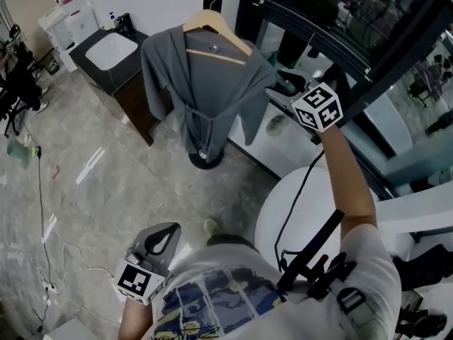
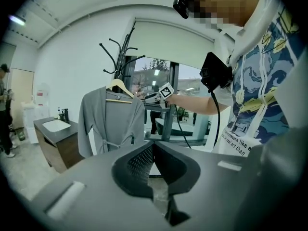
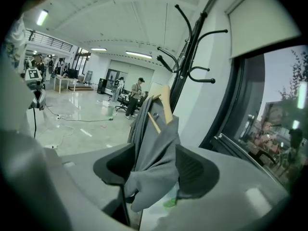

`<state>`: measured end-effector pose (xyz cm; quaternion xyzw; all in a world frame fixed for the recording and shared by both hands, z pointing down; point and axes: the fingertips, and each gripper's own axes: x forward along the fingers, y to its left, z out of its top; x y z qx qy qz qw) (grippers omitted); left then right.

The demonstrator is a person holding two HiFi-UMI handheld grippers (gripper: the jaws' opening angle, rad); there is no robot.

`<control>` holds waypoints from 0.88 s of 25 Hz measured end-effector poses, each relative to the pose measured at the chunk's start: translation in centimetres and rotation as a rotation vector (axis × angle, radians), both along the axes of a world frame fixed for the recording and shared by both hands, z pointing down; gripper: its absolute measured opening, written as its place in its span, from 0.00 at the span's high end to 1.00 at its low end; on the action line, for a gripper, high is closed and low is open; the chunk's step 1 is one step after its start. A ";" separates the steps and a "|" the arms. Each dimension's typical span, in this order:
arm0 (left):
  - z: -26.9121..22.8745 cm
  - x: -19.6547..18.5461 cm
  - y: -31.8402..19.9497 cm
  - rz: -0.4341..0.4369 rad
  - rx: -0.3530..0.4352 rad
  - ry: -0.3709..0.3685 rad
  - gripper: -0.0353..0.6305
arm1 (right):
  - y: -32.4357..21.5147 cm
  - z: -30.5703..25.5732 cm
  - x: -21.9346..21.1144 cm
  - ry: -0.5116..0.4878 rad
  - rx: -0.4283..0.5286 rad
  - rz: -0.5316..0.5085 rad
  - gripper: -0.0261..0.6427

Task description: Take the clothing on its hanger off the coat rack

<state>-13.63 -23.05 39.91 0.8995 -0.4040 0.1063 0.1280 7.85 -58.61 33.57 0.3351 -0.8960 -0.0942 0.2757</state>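
The right gripper (image 3: 155, 163) had its jaws standing apart, and the shoulder end of the grey garment (image 3: 153, 148) drooped down between them. A gap showed between the cloth and the right-hand pad; whether the other pad touched the cloth could not be told. In the head view that gripper (image 1: 283, 87) was stretched out at arm's length to the garment's (image 1: 212, 91) right shoulder. The left gripper (image 2: 153, 146) had its jaws together at the tips with nothing between them, and it was held low by the person's body (image 1: 159, 241), well apart from the garment. The garment hung on a wooden hanger (image 1: 216, 27) with a belt tied at its waist. The hanger's hook was up against the pole of the black coat rack (image 2: 122, 52); which peg carried it could not be made out. The rack's round foot showed just under the hem on the pale stone floor (image 1: 127, 190). Near the rack stood a dark cabinet with a white sink (image 1: 110, 52), and a dark-framed window (image 1: 333, 20) ran along the other side.
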 end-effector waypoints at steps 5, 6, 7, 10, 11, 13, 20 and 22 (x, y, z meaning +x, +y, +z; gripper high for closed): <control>0.3 -0.1 -2.8 -0.045 -0.010 -0.010 0.94 | -6.5 0.3 -2.5 -0.020 -0.120 -0.080 0.51; 0.3 -0.1 -3.2 -0.055 -0.013 -0.013 0.94 | -7.5 0.6 -3.2 -0.021 -0.146 -0.097 0.50; 0.3 -0.2 -3.5 -0.063 -0.015 -0.015 0.94 | -8.3 0.7 -3.9 -0.026 -0.171 -0.114 0.50; 0.4 -0.3 -4.0 -0.085 -0.021 -0.021 0.94 | -9.9 1.2 -5.9 -0.061 -0.254 -0.179 0.50; 0.6 -0.3 -4.1 -0.092 -0.025 -0.022 0.94 | -10.1 1.4 -6.7 -0.077 -0.284 -0.205 0.50; 0.8 -0.5 -4.1 -0.104 -0.037 -0.020 0.94 | -10.2 1.5 -8.0 -0.101 -0.319 -0.248 0.51; 1.5 -1.7 -3.0 -0.133 -0.037 -0.018 0.94 | -9.4 1.3 -9.2 -0.066 -0.267 -0.272 0.95; 1.5 -2.2 -2.4 -0.137 -0.041 -0.014 0.94 | -9.0 1.2 -9.0 -0.059 -0.264 -0.242 0.95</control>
